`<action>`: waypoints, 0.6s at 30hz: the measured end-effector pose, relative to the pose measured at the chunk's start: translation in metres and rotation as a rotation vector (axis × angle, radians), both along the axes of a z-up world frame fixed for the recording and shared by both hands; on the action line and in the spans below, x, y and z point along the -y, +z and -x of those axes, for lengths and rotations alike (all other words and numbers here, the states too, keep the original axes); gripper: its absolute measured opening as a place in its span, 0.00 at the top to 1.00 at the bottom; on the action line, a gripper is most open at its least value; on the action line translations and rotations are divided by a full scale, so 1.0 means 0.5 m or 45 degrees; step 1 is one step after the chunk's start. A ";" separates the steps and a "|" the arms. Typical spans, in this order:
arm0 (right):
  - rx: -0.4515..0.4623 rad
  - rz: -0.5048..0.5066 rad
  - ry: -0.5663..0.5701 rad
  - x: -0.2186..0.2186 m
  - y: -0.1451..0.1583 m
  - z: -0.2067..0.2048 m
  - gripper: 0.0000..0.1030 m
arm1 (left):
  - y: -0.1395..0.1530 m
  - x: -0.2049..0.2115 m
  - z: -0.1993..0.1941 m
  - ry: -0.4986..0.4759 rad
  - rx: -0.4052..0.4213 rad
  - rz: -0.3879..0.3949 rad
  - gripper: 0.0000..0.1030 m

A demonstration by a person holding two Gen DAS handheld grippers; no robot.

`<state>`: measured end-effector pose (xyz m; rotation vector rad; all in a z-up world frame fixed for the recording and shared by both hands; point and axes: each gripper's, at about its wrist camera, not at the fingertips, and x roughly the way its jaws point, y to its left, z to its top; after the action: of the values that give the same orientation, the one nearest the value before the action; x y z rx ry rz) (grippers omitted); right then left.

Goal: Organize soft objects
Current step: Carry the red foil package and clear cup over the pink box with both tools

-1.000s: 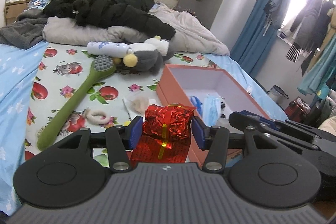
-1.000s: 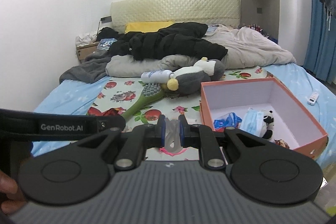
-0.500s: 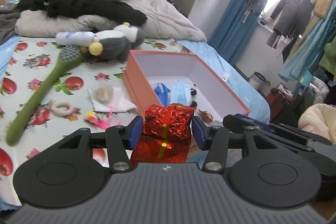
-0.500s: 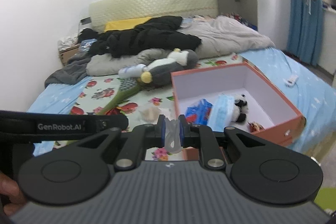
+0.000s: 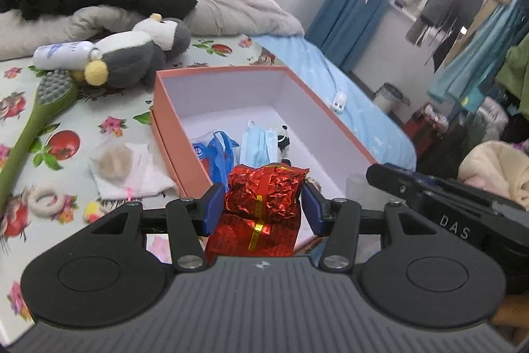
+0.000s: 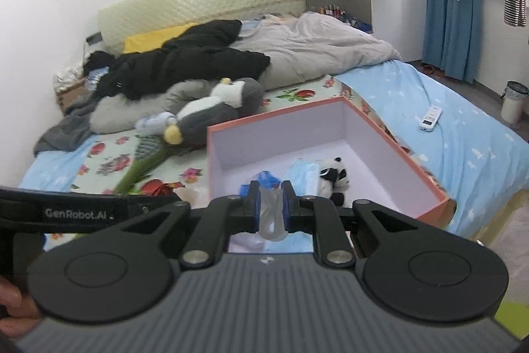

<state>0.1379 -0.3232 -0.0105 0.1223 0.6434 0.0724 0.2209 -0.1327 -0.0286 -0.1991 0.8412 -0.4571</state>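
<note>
My left gripper (image 5: 263, 207) is shut on a crinkled red foil packet (image 5: 264, 197) and holds it over the near end of the orange box (image 5: 172, 134). The box holds a blue bag (image 5: 216, 154), a blue face mask (image 5: 258, 144) and a small panda plush (image 5: 282, 141). My right gripper (image 6: 271, 207) is shut on a small clear soft plastic piece (image 6: 271, 217), just above the near side of the same box (image 6: 390, 141), where the mask (image 6: 304, 174) and panda (image 6: 332, 179) lie. A grey and white penguin plush (image 5: 132, 55) lies beyond the box.
On the fruit-print sheet lie a green long-handled brush (image 5: 36, 114), a white bottle (image 5: 62, 53), a white cloth with a beige puff (image 5: 122, 167), a small ring (image 5: 46, 199). Black clothes (image 6: 185, 62) and a grey duvet (image 6: 307, 55) fill the bed's far end. A remote (image 6: 431, 118) lies at right.
Both grippers moved right and toward the box, each keeping its hold. The box now sits directly ahead of both and looks larger.
</note>
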 end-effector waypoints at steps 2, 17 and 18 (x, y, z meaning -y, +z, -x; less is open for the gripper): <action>-0.037 0.000 -0.004 0.014 -0.012 -0.027 0.84 | -0.009 0.020 -0.036 -0.018 -0.026 -0.016 0.45; -0.331 0.005 -0.047 0.101 -0.134 -0.178 0.84 | -0.084 0.142 -0.231 -0.111 -0.186 -0.132 0.45; -0.344 -0.003 -0.050 0.104 -0.140 -0.183 0.84 | -0.087 0.145 -0.235 -0.109 -0.192 -0.136 0.44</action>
<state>0.2292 -0.3754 -0.0805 0.1481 0.9106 0.0183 0.3383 -0.2051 -0.0723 -0.0999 1.0223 -0.4805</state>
